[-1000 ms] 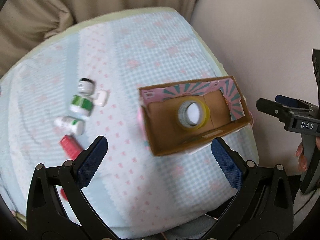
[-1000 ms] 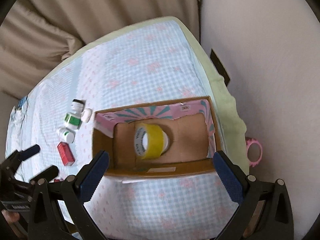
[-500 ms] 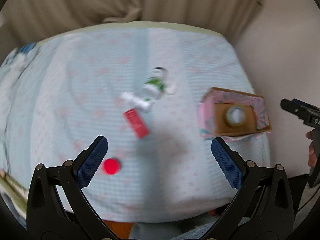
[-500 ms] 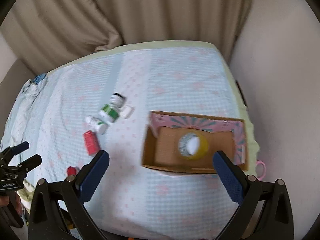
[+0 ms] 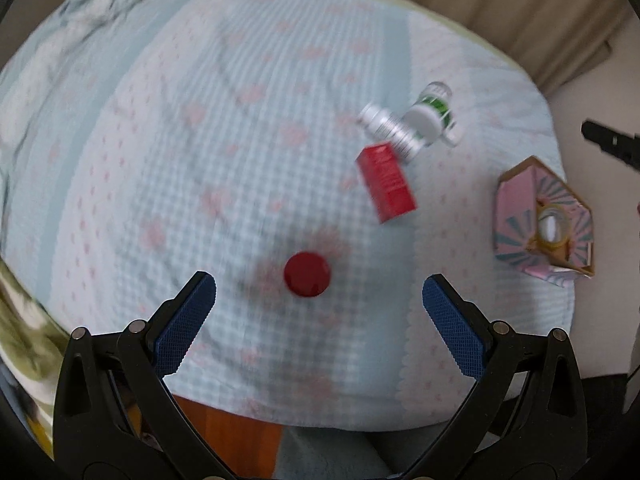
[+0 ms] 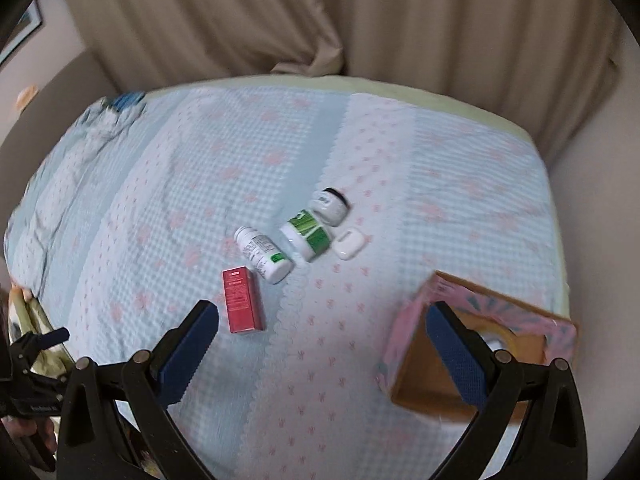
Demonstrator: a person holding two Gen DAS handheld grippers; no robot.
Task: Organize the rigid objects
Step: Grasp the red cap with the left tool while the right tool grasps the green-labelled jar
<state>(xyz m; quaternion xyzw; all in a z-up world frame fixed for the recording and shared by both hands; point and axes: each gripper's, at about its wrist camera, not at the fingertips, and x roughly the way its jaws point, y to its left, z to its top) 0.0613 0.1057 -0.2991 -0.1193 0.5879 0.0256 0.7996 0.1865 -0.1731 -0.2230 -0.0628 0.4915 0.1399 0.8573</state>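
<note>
Hovering above the near edge of a bed spread with a blue-and-pink checked quilt (image 5: 224, 128), the left gripper (image 5: 318, 300) has its jaws spread wide apart with nothing between them; a round red cap (image 5: 307, 280) lies on the quilt just ahead of the gap, touching neither finger. Beyond it a red box (image 5: 386, 181) lies flat, and past that a cluster of bottles, smeared by motion blur in the left wrist view. The right wrist view shows them better: a white pill bottle (image 6: 264, 255) on its side just beyond the red box, a green-labelled jar (image 6: 310, 236) next to it, a dark-lidded white jar (image 6: 330, 206) just behind, and a small white case (image 6: 349, 243) to the right, all close together though whether they touch is hard to tell. The right gripper (image 6: 320, 344) also hangs with its jaws wide apart and empty. A cardboard box (image 6: 416, 368) with pink patterned flaps sits at the right edge of the bed; the right finger covers part of its opening, so the yellow tape roll (image 5: 551, 226) inside shows only as a sliver there, and more plainly in the left wrist view. The red cap is hidden from the right wrist camera. Beige curtains (image 6: 320, 20) hang behind the bed.
</note>
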